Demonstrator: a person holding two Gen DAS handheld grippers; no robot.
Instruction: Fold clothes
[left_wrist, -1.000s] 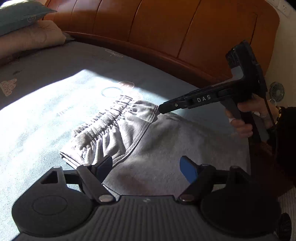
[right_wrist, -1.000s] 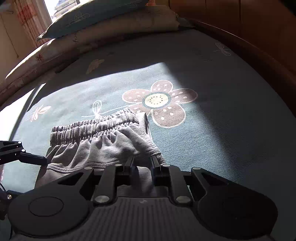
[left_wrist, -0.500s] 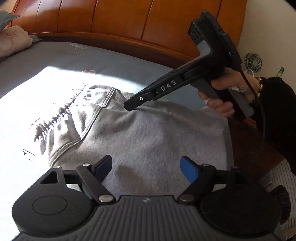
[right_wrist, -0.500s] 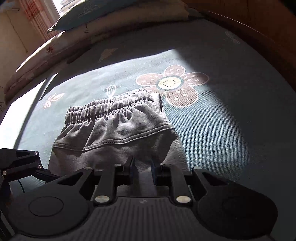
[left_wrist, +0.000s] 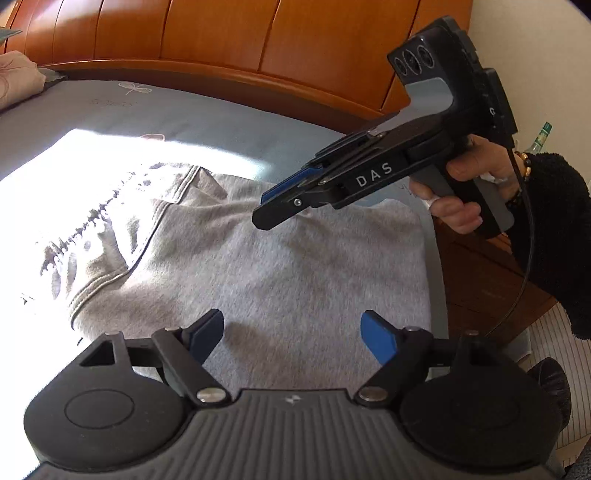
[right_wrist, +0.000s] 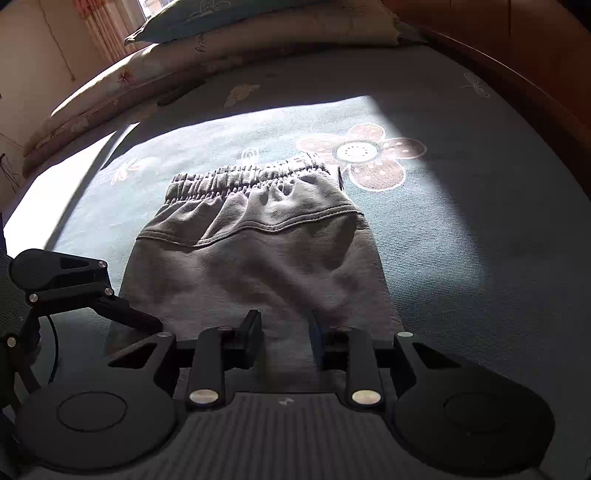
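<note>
Both of your grippers hover over the soft grey jersey trousers (right_wrist: 258, 266) lying flat on the blue flowered bedsheet (right_wrist: 461, 240). Your left gripper (left_wrist: 291, 332) gapes wide, holding nothing; your right gripper (right_wrist: 284, 336) has just been opening, with cloth beneath but no grip. Beyond lies the gathered elastic waistband (right_wrist: 243, 177). You seem between folds: next, pinch the near edge and carry it toward that waistband.
</note>
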